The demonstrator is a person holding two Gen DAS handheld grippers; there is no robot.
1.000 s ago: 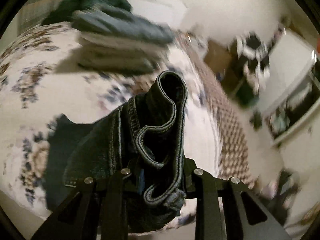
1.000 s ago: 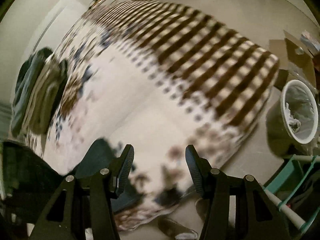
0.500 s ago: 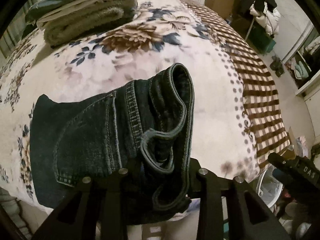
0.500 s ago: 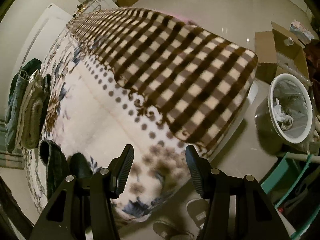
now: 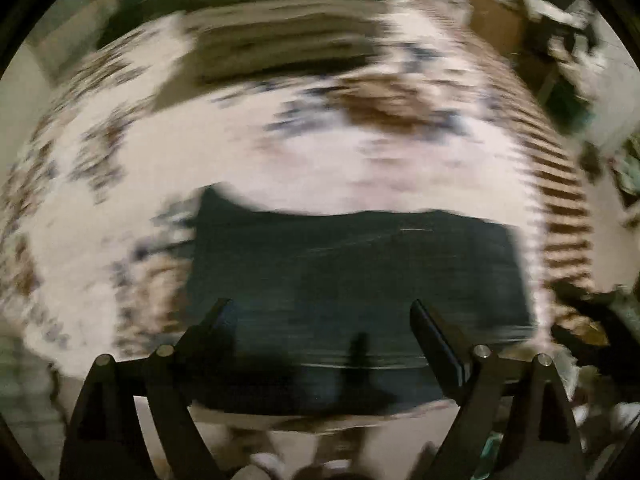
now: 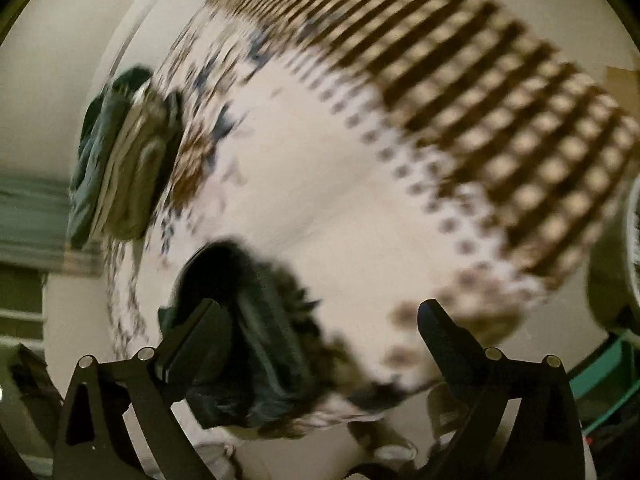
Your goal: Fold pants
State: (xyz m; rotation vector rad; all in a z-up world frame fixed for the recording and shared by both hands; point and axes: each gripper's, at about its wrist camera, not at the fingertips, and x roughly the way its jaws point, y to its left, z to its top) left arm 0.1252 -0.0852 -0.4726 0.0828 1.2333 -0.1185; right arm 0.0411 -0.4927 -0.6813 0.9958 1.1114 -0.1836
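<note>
The dark denim pants lie folded as a flat rectangle on the floral blanket near the bed's front edge. My left gripper is open and empty just above and in front of them, its fingers wide apart. In the right wrist view the pants show as a dark bundle at the lower left. My right gripper is open and empty, with its left finger close beside the pants. Both views are blurred by motion.
A stack of folded clothes sits at the far side of the bed, and also shows in the right wrist view. The blanket's brown checked part covers the right end. A white bin rim stands on the floor.
My left gripper has let go of the pants and opened wide; they now lie flat on the bed. My right gripper has opened wider and swung toward the pants.
</note>
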